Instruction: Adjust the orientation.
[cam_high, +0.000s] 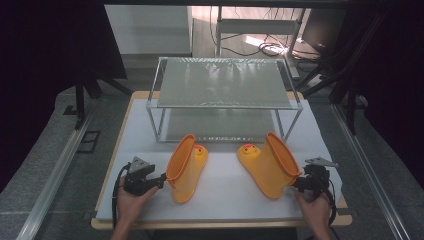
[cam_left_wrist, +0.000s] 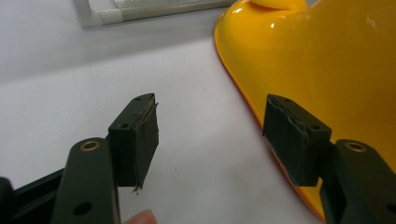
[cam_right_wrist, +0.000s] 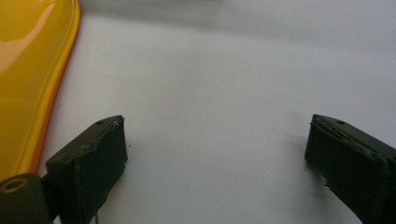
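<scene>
High view: left gripper (cam_high: 161, 179) and right gripper (cam_high: 296, 184) fingers wide, empty, beside yellow boots (cam_high: 187, 167).

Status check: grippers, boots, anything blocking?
Left gripper open beside left boot. Right gripper open beside right boot. Both boots lying on table, unheld. Path clear.

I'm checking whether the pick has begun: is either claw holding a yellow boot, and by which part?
Nothing is held. The left claw and the right claw are both open beside the boots' rims, over bare table.
</scene>
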